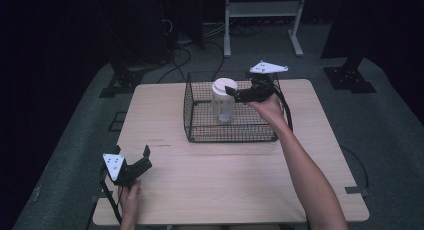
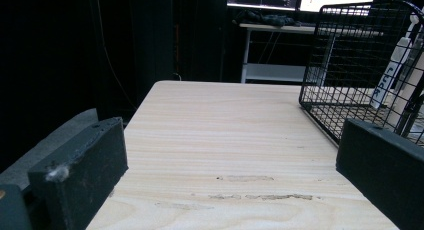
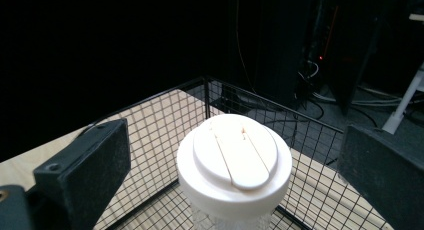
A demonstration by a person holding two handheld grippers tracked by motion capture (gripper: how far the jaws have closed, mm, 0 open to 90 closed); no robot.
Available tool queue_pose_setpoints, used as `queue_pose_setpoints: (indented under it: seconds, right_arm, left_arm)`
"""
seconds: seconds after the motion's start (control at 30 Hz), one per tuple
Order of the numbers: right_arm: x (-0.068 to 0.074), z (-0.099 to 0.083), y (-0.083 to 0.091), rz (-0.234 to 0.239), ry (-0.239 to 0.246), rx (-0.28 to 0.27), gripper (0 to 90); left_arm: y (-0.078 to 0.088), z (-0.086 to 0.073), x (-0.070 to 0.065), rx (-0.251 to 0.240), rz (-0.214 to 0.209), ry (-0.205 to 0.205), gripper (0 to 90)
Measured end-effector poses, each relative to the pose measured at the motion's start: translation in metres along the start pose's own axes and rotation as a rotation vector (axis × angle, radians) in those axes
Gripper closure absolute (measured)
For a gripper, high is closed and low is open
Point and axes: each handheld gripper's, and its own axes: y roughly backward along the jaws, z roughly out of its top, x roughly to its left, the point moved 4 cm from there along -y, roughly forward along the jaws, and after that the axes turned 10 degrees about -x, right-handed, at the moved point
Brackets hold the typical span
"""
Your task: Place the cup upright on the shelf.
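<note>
A clear jar point(image 1: 223, 107) with a white lid point(image 1: 224, 86) stands upright inside a black wire basket point(image 1: 192, 121) at the back middle of the table. My right gripper point(image 1: 236, 93) hovers at lid height just to the jar's right, over the basket. In the right gripper view its jaws stand open on either side of the lid point(image 3: 235, 160), a little above it and not touching. My left gripper point(image 1: 132, 153) rests open near the table's front left corner, with nothing between its jaws point(image 2: 230, 155). The basket point(image 2: 350, 65) shows to the right in the left gripper view.
The light wooden table point(image 1: 225, 175) has bare room in front of the basket and along its left side point(image 2: 225, 130). Beyond the far edge are a white metal stand point(image 1: 262, 10), cables and dark equipment on the grey floor.
</note>
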Motion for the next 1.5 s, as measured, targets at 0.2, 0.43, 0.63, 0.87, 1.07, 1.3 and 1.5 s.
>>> queue_pose_setpoints:
  seconds: [0.2, 0.43, 0.63, 0.87, 1.07, 1.3, 1.5]
  right_arm:
    - [0.006, 0.006, 0.023, 0.023, 0.006, -0.015, 0.1]
    - [0.009, 0.006, 0.040, 0.035, 0.014, -0.001, 0.1]
    - [0.013, 0.010, 0.055, 0.045, 0.013, -0.013, 0.1]
    - [0.019, 0.009, 0.071, 0.061, 0.017, -0.012, 0.1]
    - [0.023, 0.009, 0.081, 0.061, 0.026, -0.014, 0.1]
    - [0.026, 0.003, 0.095, 0.062, 0.022, -0.015, 0.1]
    - [0.027, -0.006, 0.107, 0.066, 0.009, -0.014, 0.1]
  left_arm:
    - [0.000, 0.000, -0.001, 0.002, 0.002, -0.005, 0.0]
    - [0.000, 0.000, -0.001, 0.002, 0.000, -0.009, 0.0]
    - [0.000, 0.000, -0.001, 0.001, 0.002, -0.005, 0.0]
    - [0.000, 0.000, -0.001, 0.001, 0.001, -0.008, 0.0]
    - [0.000, 0.000, -0.001, 0.002, 0.000, -0.010, 0.0]
    - [0.000, 0.000, -0.001, 0.003, 0.001, -0.011, 0.0]
    - [0.000, 0.000, -0.001, 0.002, 0.002, -0.014, 0.0]
